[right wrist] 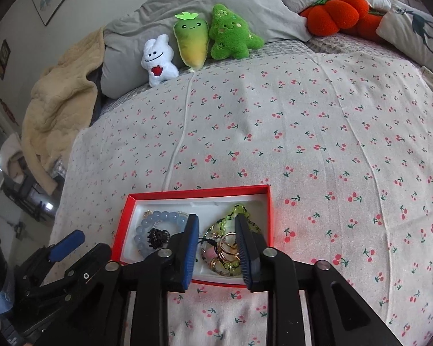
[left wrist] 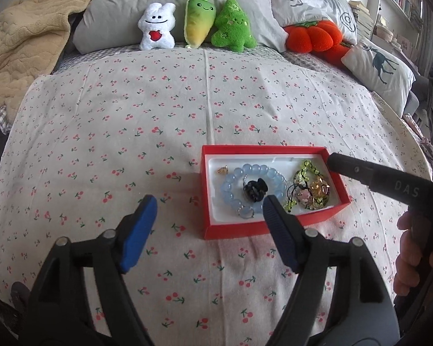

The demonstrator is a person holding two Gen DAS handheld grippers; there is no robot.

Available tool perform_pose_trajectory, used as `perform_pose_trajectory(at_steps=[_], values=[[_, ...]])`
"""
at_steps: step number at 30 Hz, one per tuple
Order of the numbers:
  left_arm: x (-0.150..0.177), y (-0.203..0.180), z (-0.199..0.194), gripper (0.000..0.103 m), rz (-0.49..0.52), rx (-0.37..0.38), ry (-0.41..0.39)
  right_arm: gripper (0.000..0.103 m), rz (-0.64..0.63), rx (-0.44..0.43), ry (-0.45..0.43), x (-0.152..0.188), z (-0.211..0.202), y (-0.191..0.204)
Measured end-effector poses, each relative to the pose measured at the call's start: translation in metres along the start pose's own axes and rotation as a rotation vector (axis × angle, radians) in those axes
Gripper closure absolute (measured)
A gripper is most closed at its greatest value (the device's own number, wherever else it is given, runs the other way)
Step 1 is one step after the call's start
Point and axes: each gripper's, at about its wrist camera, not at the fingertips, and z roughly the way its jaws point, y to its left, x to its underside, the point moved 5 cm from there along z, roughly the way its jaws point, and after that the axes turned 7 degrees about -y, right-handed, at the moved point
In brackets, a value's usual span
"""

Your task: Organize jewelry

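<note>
From the left wrist camera I see my left hand-held gripper (left wrist: 207,216) spread wide with nothing between its blue pads, poised above the cherry-print bed sheet (left wrist: 130,132). Its right finger overlaps the near edge of the shallow red cardboard box with a white liner (left wrist: 336,186), which lies on the sheet right of centre. Inside the box, a pale blue beaded bracelet (left wrist: 231,184) rings a small black hair claw (left wrist: 255,190) on the left side; a tiny gold charm (left wrist: 222,170) sits at the far left corner. The right side holds a tangle of yellow-green beaded cord and gold rings (left wrist: 311,190). The black body of the other tool reaches in from the right, with a person's hand (left wrist: 412,248) on it. Plush toys line the grey pillows at the far end.

From the right wrist camera, my right hand-held gripper (right wrist: 216,248) stands about half open directly over the box's right side, the tangle visible in the gap; I see no pad pressing on it. The bracelet and claw lie just left of the left finger. The left tool's blue pad shows at the near left.
</note>
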Motion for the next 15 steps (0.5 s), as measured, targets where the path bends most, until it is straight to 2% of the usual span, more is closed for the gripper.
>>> perform_pose_trajectory(at_steps=[1,2,7,9,11,15], values=[[0.005,0.001,-0.004,0.02,-0.002,-0.003,0.009,0.026,0.004,0.013,-0.019,0.001,-0.007,-0.003],[0.009,0.001,-0.007,0.018,0.0,-0.009,0.019,0.021,0.006,0.029,-0.042,0.003,-0.015,-0.005],[0.028,0.001,-0.023,0.002,-0.001,-0.044,0.05,0.019,-0.03,0.091,0.007,0.021,-0.037,-0.01],[0.033,0.005,-0.03,0.001,-0.02,-0.057,0.059,0.016,-0.047,0.099,0.022,0.032,-0.046,-0.011],[0.039,0.008,-0.036,0.001,-0.037,-0.065,0.076,0.001,-0.06,0.122,0.01,0.041,-0.057,-0.012],[0.051,0.009,-0.045,0.001,-0.028,-0.104,0.1,0.0,-0.081,0.179,-0.005,0.052,-0.074,-0.013]])
